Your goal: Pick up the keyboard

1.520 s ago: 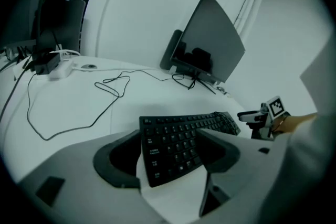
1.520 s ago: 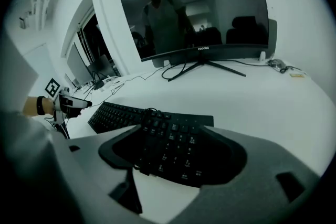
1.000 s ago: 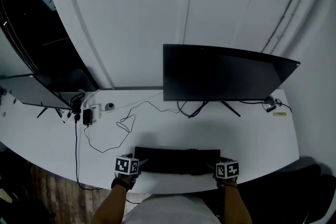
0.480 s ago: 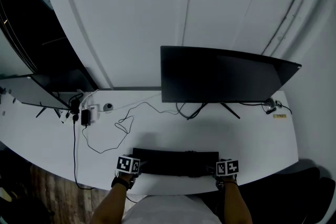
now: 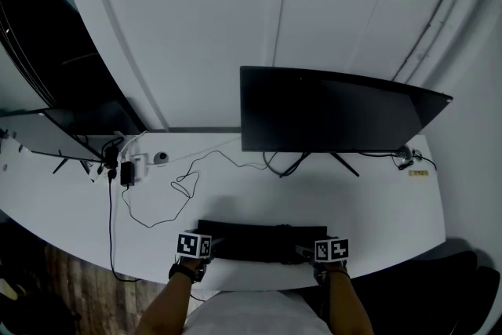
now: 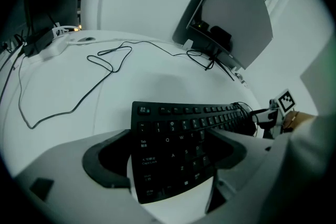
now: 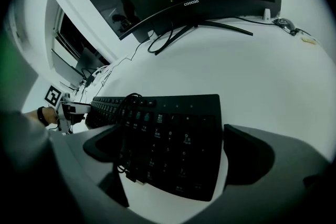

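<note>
We note the black keyboard (image 5: 263, 241) lying flat on the white desk (image 5: 376, 208), at its near edge in front of the monitor (image 5: 329, 110). In the head view the marker cubes cover both of its ends.

The left gripper (image 6: 167, 157) straddles the keyboard's left end. Its jaws have just been opening and stand wide, neither pad pressing. The right gripper (image 7: 178, 149) straddles the number-pad end in the same way, its jaws likewise just opened wide. A dark cable bundle (image 7: 126, 128) lies on the keys there, and we cannot make out its plug.

A second screen (image 5: 47, 137) at far left is cut off by the frame. The items beside it, where the loose cable (image 5: 157, 204) ends, are too dim to identify.

Legible writing: "coocaa" on the monitor's lower bezel, and "Tab" and "Caps Lock" on the keys.
</note>
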